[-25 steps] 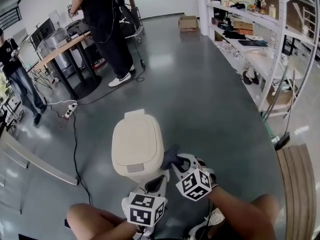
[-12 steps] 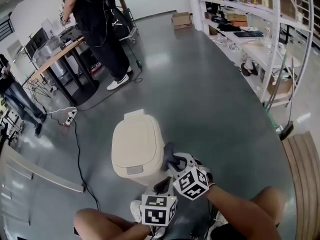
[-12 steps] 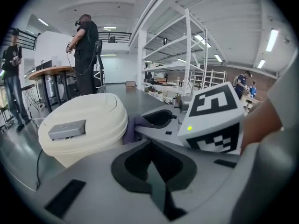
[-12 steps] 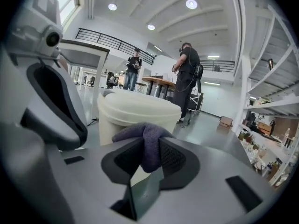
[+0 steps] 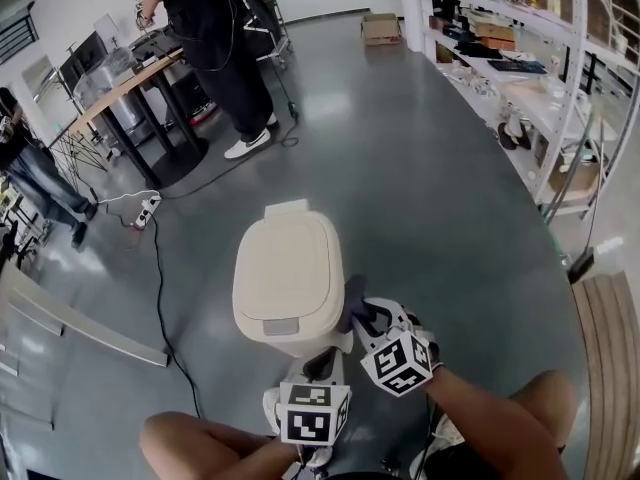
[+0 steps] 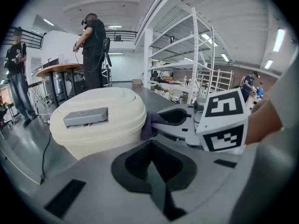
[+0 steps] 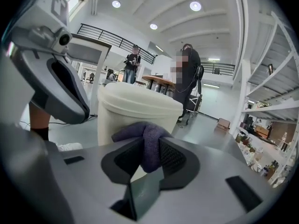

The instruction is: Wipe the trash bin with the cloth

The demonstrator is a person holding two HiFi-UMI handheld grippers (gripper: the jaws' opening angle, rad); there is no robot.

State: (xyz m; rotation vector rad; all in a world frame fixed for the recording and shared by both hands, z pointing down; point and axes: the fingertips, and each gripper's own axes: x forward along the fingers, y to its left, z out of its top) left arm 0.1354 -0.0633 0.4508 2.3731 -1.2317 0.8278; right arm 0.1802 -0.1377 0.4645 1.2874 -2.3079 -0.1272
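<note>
A person in dark clothes (image 5: 215, 38) stands at a wooden surface (image 5: 120, 93) at far left, and a black cable (image 5: 158, 278) trails from a power strip (image 5: 147, 211) across the grey floor (image 5: 430, 198). At centre, the cream trash bin (image 5: 288, 278) stands upright on that floor with its lid down. Just below it, the left tongs (image 5: 320, 363) point at the bin's near side, tips closed together and holding nothing. Beside them, the right tongs (image 5: 362, 318) are clamped on a bunched dark purple cloth (image 5: 350, 303), which is pressed against the bin's right flank just under the lid rim. White shelving (image 5: 530, 78) loaded with items lines the right wall, with a cardboard box (image 5: 380, 28) on the floor beyond.
</note>
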